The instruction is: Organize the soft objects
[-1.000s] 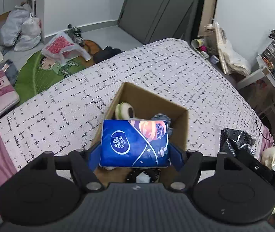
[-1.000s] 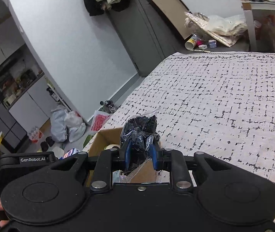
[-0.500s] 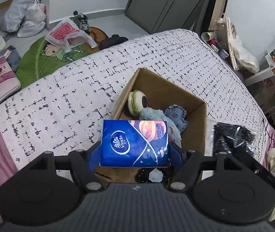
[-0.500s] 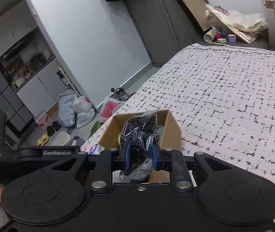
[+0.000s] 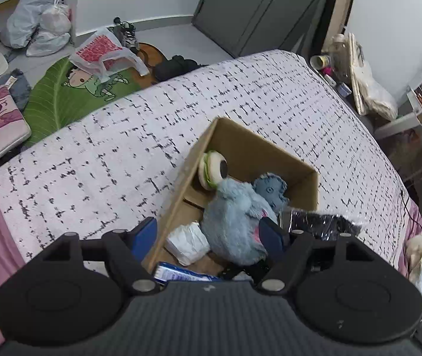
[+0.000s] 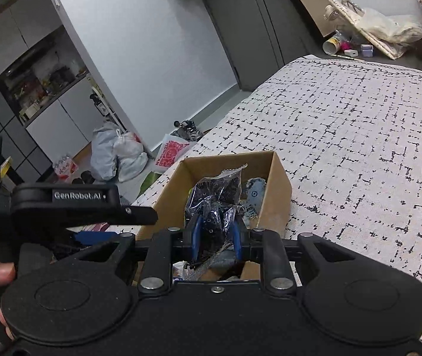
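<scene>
Tissue pack dropped in the box, black packet up next!

The left gripper (image 5: 208, 234) has just let its jaws spread, and they now stand apart with nothing between them; the blue tissue pack (image 5: 181, 273) they gripped a moment ago lies inside the cardboard box (image 5: 270, 154) on the bed (image 5: 98, 160), at the near wall beside the fluffy blue toy (image 5: 234, 216). One soft item looks stowed. The right gripper (image 6: 216, 234) stays clamped on the crinkly black packet (image 6: 215, 198), hovering over the box, its long axis standing up and away from the jaws, toward the far wall.
</scene>
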